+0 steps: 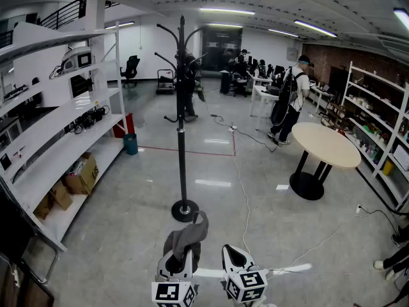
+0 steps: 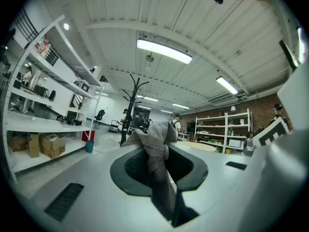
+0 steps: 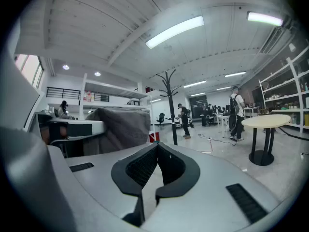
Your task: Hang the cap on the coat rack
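The black coat rack (image 1: 182, 120) stands on the floor straight ahead, with curved hooks at its top and a round base. The grey cap (image 1: 189, 233) is bunched up and pinched in my left gripper (image 1: 181, 254), which is held low just short of the rack's base. In the left gripper view the cap's fabric (image 2: 157, 151) fills the gap between the jaws, and the rack (image 2: 130, 105) shows far behind. My right gripper (image 1: 235, 256) is beside the left one, shut with nothing in it. In the right gripper view its jaws (image 3: 157, 148) meet at the tip, and the cap (image 3: 120, 127) hangs at the left.
White shelving (image 1: 57, 139) with cardboard boxes (image 1: 80, 174) lines the left. A round beige table (image 1: 326, 144) stands at the right, with more shelves (image 1: 377, 126) behind it. A person with a backpack (image 1: 291, 101) stands further back. A cable (image 1: 243, 190) runs across the floor.
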